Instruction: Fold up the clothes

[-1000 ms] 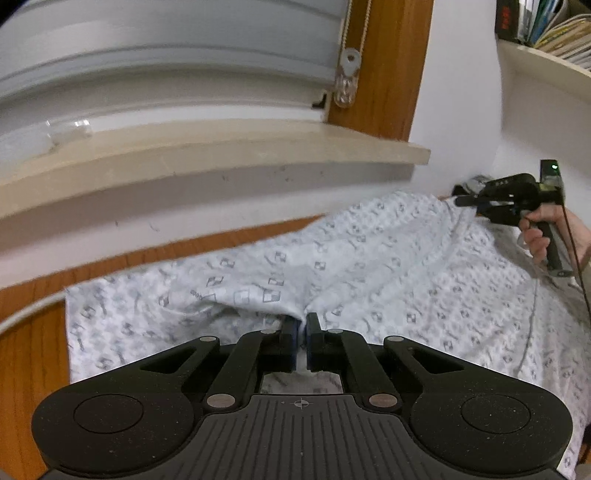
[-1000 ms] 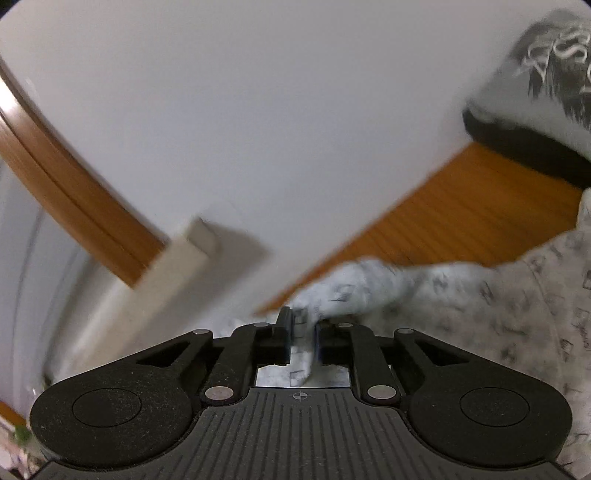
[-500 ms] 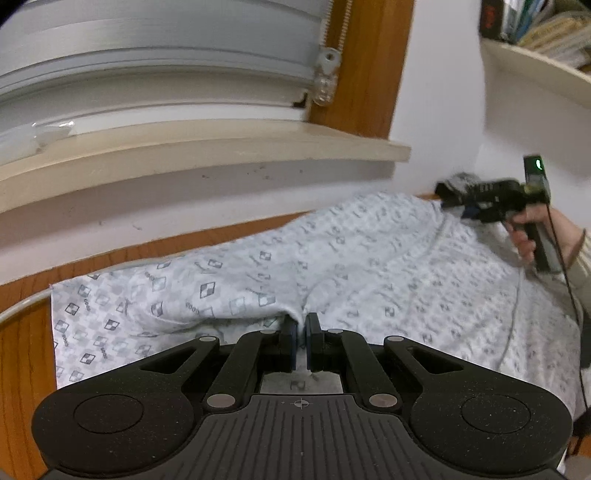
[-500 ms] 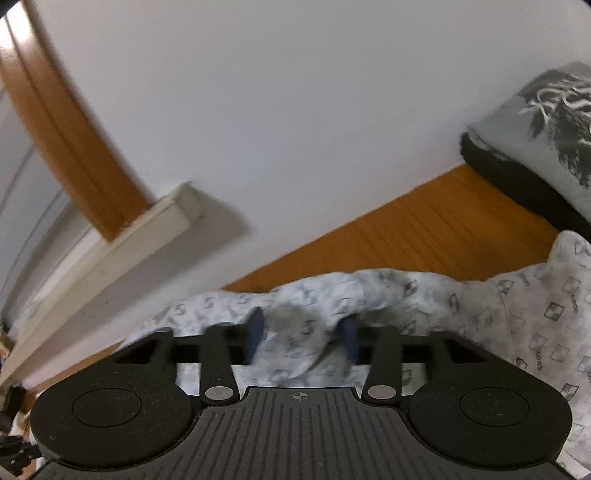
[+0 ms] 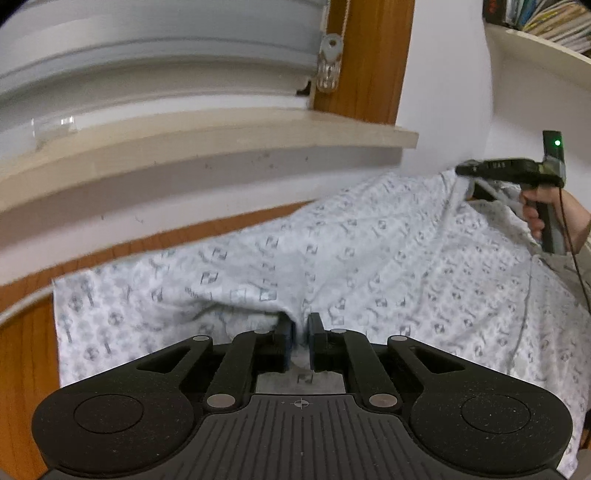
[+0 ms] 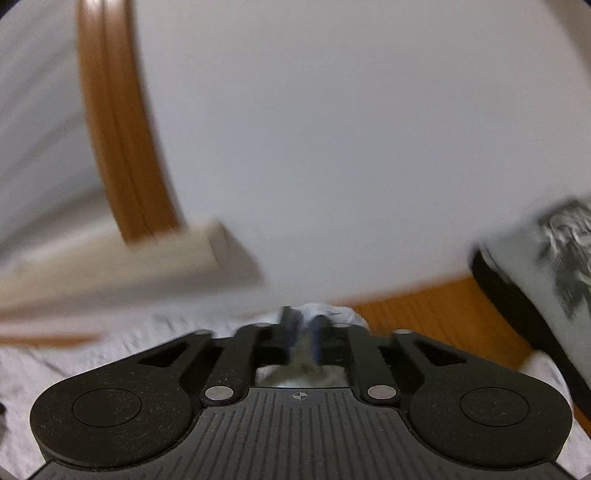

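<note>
A white garment with a grey square print lies spread over the wooden table. My left gripper pinches a fold at its near edge; its jaws are opening slightly, with fabric still between the pads. Far right in the left wrist view, a hand holds my right gripper at the garment's far corner, which is lifted off the table. In the blurred right wrist view, the right gripper has its jaws closing, with a bunch of the garment between the pads.
A pale window sill juts out above the table's back edge, with a wooden frame and blinds above it. A folded grey and black printed garment lies at the right. A shelf of books hangs top right.
The right gripper opened wide over the cloth, then narrowed on it again while rolling upright and rising, lifting the corner. The left gripper stayed in place.
</note>
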Available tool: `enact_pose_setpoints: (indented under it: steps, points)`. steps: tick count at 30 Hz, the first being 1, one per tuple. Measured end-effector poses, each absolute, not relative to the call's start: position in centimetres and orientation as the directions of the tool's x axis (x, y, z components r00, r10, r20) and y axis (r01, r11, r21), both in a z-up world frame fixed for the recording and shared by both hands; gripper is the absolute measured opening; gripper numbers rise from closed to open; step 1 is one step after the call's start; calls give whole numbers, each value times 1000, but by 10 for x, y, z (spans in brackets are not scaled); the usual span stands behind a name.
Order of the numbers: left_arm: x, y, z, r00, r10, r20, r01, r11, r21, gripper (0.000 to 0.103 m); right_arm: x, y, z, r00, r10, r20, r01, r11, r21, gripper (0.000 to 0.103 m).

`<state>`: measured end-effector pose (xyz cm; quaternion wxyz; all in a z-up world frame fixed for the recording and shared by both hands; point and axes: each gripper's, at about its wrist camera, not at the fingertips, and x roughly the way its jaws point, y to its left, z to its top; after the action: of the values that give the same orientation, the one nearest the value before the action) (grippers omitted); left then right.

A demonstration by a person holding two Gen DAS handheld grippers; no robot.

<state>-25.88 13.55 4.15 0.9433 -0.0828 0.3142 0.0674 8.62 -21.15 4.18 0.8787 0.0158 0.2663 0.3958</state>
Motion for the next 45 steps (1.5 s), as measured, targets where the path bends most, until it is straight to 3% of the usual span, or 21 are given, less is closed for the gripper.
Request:
enact_pose_setpoints:
  steps: [1, 2, 6, 10, 13, 15, 18, 21, 24, 26, 28, 35, 38, 45]
  points:
    - [-259, 137, 39, 791, 74, -607, -181, 977, -116, 8, 87, -216, 40, 514, 715, -473, -700, 669, 251, 41]
    - [-260, 138, 38, 790, 73, -608, -182, 976, -120, 9, 86, -220, 40, 486, 725, -487, -715, 651, 256, 45]
    - [-262, 143, 34, 794, 63, -605, -181, 974, -137, 12, 76, -235, 41, 444, 737, -509, -784, 595, 177, 46]
    - [-262, 145, 34, 798, 51, -600, -179, 971, -156, 12, 63, -229, 26, 296, 778, -554, -878, 450, 164, 40]
    - [-264, 145, 34, 798, 48, -600, -178, 971, -158, 12, 65, -207, 20, 282, 765, -579, -873, 455, 175, 37]
    - [-267, 145, 34, 798, 48, -600, -178, 971, -159, 12, 73, -192, 14, 322, 723, -611, -848, 508, 153, 36]
    - [-270, 145, 35, 798, 49, -600, -180, 970, -160, 12, 84, -181, 10, 460, 650, -605, -786, 615, 64, 18]
    - [-272, 146, 35, 799, 47, -600, -181, 969, -165, 12, 91, -183, 8, 517, 615, -596, -744, 667, 43, 17]
    - [-273, 146, 36, 800, 48, -598, -181, 970, -165, 21, 89, -190, 12, 500, 614, -610, -749, 660, 51, 29]
    - [-279, 149, 41, 810, 57, -583, -191, 967, -170, 25, 81, -199, 19, 485, 629, -607, -759, 648, 64, 43]
    - [-286, 153, 47, 824, 66, -562, -200, 963, -179, 25, 66, -206, 26, 499, 634, -591, -775, 631, 23, 47]
    - [-315, 182, 65, 821, 198, -535, -306, 944, -121, 32, -3, -165, 46, 441, 703, -558, -873, 479, -88, 49]
    - [-312, 200, 62, 792, 234, -564, -343, 935, -93, 41, -38, -128, 44, 361, 745, -561, -923, 372, -100, 52]
    - [-275, 201, 51, 771, 137, -622, -252, 962, -102, 41, -100, -63, 24, 225, 777, -588, -974, 180, -136, 54]
